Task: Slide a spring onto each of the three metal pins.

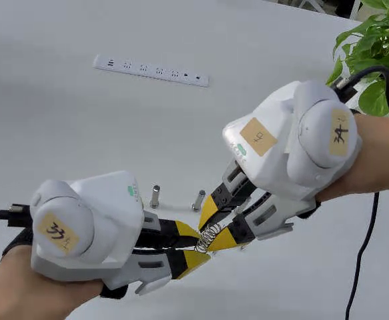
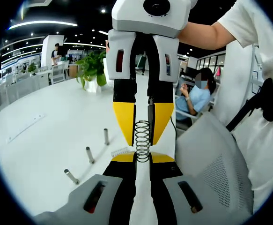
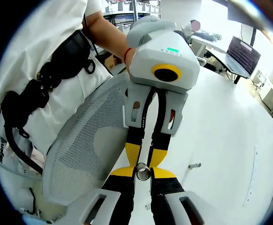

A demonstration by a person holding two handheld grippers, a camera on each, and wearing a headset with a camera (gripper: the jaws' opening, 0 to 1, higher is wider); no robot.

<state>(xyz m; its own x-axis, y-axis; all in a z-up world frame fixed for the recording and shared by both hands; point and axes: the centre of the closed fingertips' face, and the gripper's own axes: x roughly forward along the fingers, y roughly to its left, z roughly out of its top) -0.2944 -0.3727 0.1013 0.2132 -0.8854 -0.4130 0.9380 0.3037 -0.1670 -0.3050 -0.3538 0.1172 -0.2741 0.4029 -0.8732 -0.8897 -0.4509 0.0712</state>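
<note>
A small metal spring [image 1: 209, 237] is stretched between my two grippers, which face each other tip to tip above the white table [image 1: 81, 133]. My right gripper [image 1: 218, 225] comes in from the upper right and its yellow fingers flank the spring [image 2: 142, 136]. My left gripper [image 1: 193, 245] reaches up from the lower left, and the spring's near end [image 2: 143, 158] sits between its jaws. Both look shut on the spring [image 3: 143, 172]. Three metal pins [image 2: 106, 136] [image 2: 89, 154] [image 2: 71, 176] stand on the table beyond. In the head view two pins [image 1: 155, 195] [image 1: 199, 199] show behind the grippers.
A white power strip [image 1: 151, 70] lies far back on the table. A green plant [image 1: 374, 47] stands at the right edge, with a black cable [image 1: 367, 233] hanging there. A pale spring-like piece [image 2: 121, 151] lies near the pins. A mesh chair [image 3: 84, 150] is close to the person.
</note>
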